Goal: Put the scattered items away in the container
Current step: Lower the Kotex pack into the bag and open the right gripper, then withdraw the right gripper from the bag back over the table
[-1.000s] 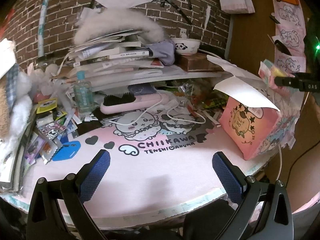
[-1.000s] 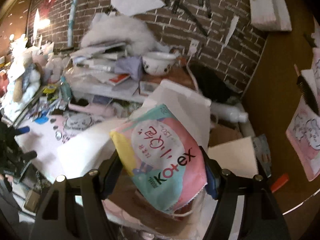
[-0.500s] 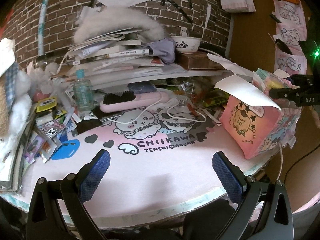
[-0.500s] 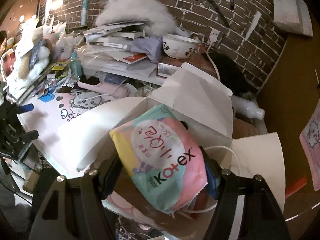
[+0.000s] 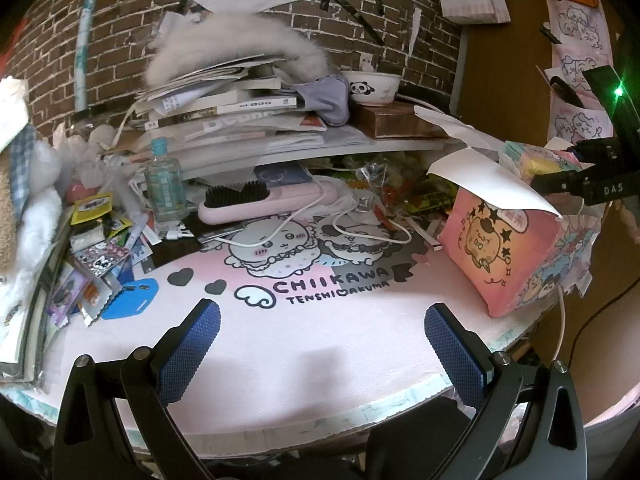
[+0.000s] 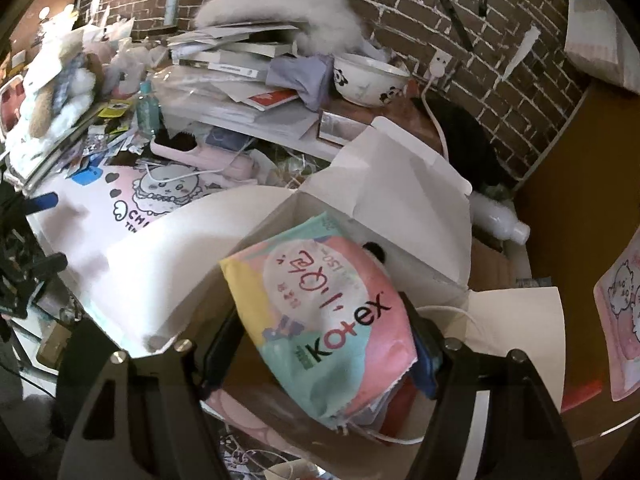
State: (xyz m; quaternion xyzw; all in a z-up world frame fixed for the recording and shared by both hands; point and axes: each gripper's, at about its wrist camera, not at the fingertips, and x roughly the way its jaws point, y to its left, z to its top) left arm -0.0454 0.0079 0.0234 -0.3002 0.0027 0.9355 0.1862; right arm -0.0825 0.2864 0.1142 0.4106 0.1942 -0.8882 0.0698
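Note:
My right gripper (image 6: 320, 344) is shut on a pastel Kotex pack (image 6: 320, 304) and holds it over the open top of the pink cartoon box (image 6: 400, 200), between its white flaps. In the left wrist view the same box (image 5: 496, 256) stands at the right of the pink desk mat (image 5: 304, 320), with the pack (image 5: 536, 158) and the right gripper's black body (image 5: 592, 184) just above its opening. My left gripper (image 5: 320, 328) hangs open over the mat's front part with nothing between its blue pads (image 5: 200, 336).
Scattered items lie at the back and left: a pink hairbrush (image 5: 264, 204) with white cable, a clear bottle (image 5: 164, 184), a blue tag (image 5: 132, 300), snack packets (image 5: 96, 240). A shelf carries stacked books (image 5: 224, 108) and a panda bowl (image 5: 372, 86). A white bottle (image 6: 500, 220) lies behind the box.
My right gripper has sunk toward the box with the pack and tilted further down, so the opening now fills more of its view. The left gripper has stayed put.

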